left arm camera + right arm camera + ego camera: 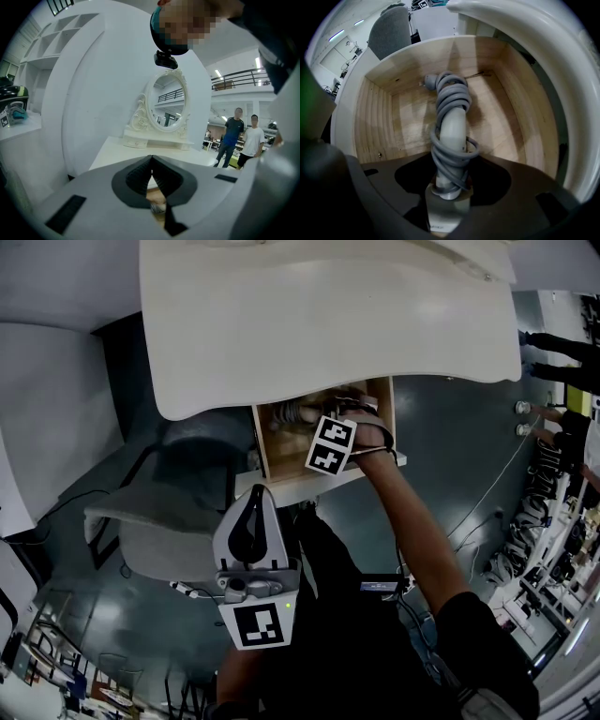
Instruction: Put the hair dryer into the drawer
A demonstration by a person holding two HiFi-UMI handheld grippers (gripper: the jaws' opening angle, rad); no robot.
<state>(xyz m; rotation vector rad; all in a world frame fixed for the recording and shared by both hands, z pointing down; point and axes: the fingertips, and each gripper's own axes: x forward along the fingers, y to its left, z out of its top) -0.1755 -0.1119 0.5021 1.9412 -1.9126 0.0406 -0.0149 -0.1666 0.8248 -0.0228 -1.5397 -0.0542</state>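
Note:
The hair dryer [451,124] is pale grey with its grey cord wound round the handle. It lies on the wooden floor of the pulled-out drawer [501,117], nozzle end toward the far wall. My right gripper [451,161] points down into the drawer [266,442] and its jaws stand wide on either side of the handle, with dark gaps beside it. In the head view only its marker cube [330,445] and the hand behind it show clearly. My left gripper [254,495] hangs below the drawer front, pads together and empty, as the left gripper view [151,160] confirms.
The white dressing table top [328,324] overhangs the drawer. An ornate oval mirror [166,101] stands on it. A grey chair [159,521] is to the left of the drawer. White shelving [42,42] and two people [232,136] are further off.

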